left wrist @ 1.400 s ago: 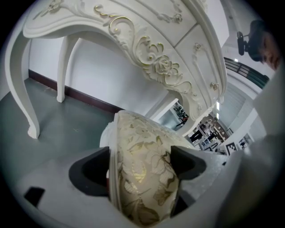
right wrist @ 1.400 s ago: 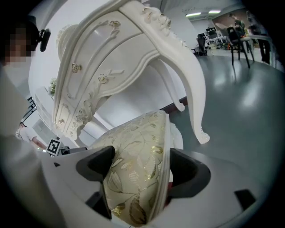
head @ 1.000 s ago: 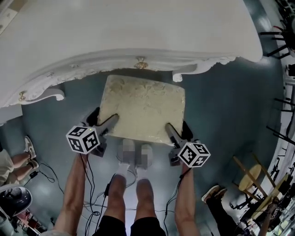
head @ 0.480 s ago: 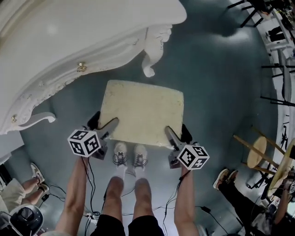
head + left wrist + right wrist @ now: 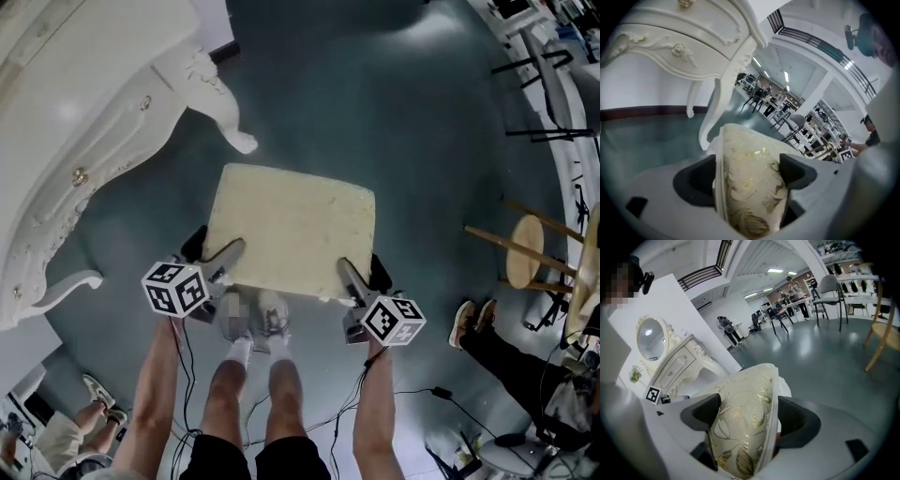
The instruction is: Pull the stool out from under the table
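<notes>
Cream stool (image 5: 291,230) sat clear of the white table (image 5: 84,122), left gripper (image 5: 217,261) and right gripper (image 5: 349,278) each clamped tight on its near cushion corners.

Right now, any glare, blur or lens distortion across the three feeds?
Head view: stool sharp, fisheye bends the frame edges, light glare on the floor at top right, a mosaic patch below the stool. Left gripper view: strong barrel distortion, dark vignetted corners. Right gripper view: same vignette, ceiling lights reflected on the floor.
</notes>
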